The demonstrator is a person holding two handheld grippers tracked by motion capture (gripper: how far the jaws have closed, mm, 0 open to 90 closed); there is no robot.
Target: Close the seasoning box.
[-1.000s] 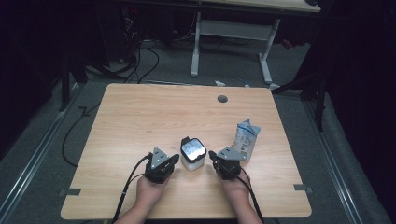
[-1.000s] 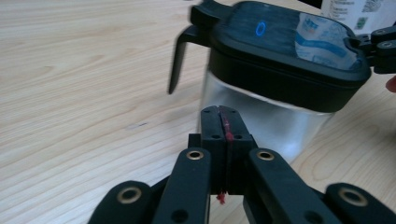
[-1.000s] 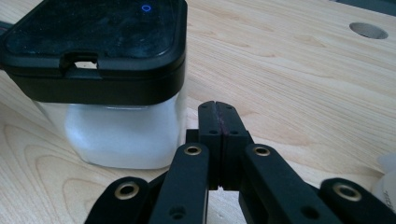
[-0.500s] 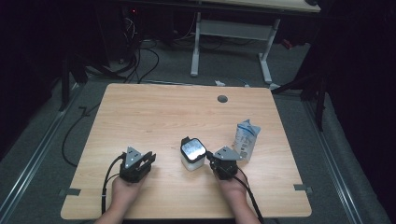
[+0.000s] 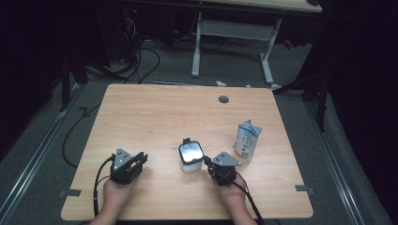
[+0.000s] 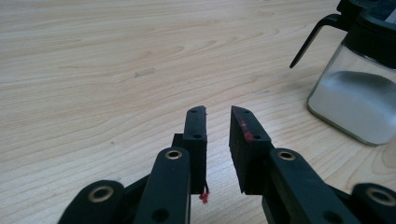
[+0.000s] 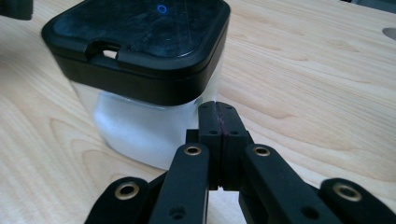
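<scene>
Two grippers near jar (image 5: 190, 157) at table (image 5: 155, 112) front: right gripper (image 7: 218, 108) pressed together, touching glass; left gripper (image 6: 218, 122) slightly spread, empty, well left. Blue-white carton (image 5: 247, 139) right; print unreadable.

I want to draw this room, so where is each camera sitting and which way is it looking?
High view: sits above the person's side of the table, looking forward and down; both hands with the left gripper and right gripper show.
Left gripper view: rides the left gripper, looking along its slightly parted jaws across the wood, the jar off to the side.
Right gripper view: rides the right gripper, jaws shut, right beside the jar.
Shared: all three views show the jar and the table.
</scene>
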